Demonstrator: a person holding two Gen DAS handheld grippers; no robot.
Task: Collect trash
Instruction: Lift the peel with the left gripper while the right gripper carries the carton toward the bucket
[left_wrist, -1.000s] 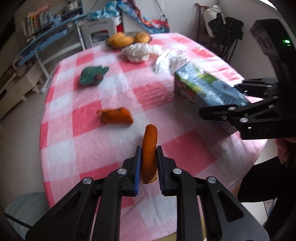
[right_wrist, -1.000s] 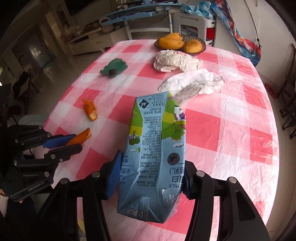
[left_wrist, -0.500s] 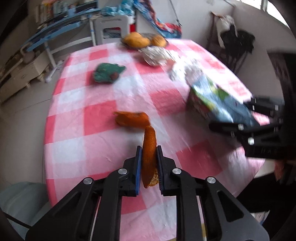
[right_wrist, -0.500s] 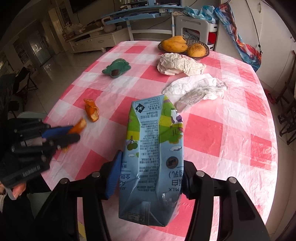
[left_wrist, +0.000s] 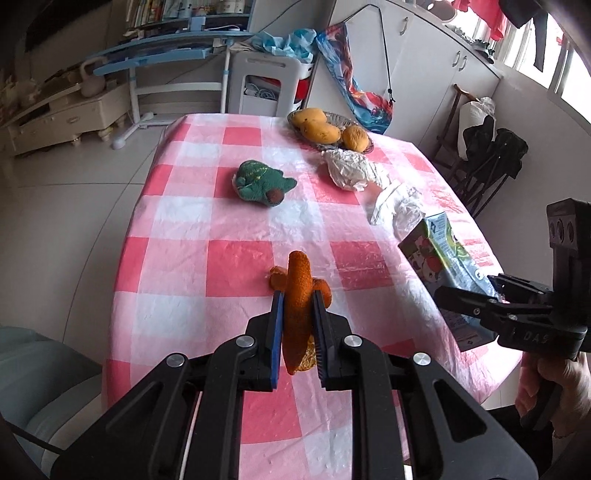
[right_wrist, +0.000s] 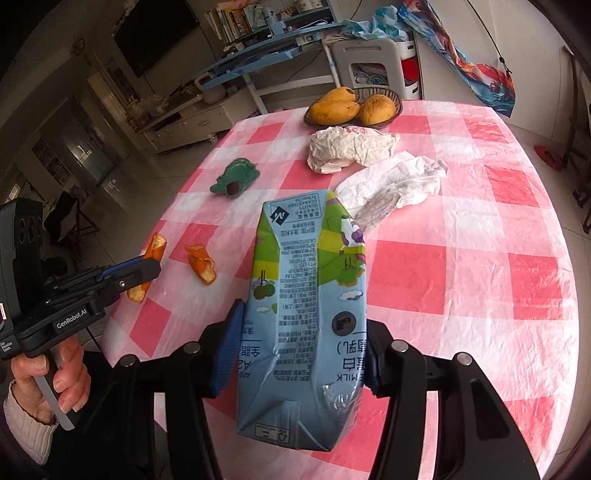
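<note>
My left gripper (left_wrist: 298, 314) is shut on a curled strip of orange peel (left_wrist: 297, 295), held above the near edge of the pink checked table (left_wrist: 236, 266). A second peel piece (left_wrist: 277, 278) lies on the cloth just behind it, also seen as peel (right_wrist: 201, 264) in the right wrist view. My right gripper (right_wrist: 299, 343) is shut on a crumpled blue milk carton (right_wrist: 306, 295), lifted over the table. The carton (left_wrist: 439, 262) shows at the right of the left wrist view. Crumpled white paper (right_wrist: 347, 147) and a flattened tissue (right_wrist: 391, 184) lie farther back.
A basket of mangoes (right_wrist: 351, 107) stands at the far edge. A green plush toy (right_wrist: 234, 179) lies left of centre. A grey bin rim (left_wrist: 40, 373) shows below the table's left corner. A white stool (left_wrist: 269, 81) and blue desk stand behind. A hand (right_wrist: 66, 376) holds the left gripper.
The left gripper has swung and rolled with its peel, so the table now appears straighter and the loose peel sits directly behind the held one. The right gripper with the carton has barely moved.
</note>
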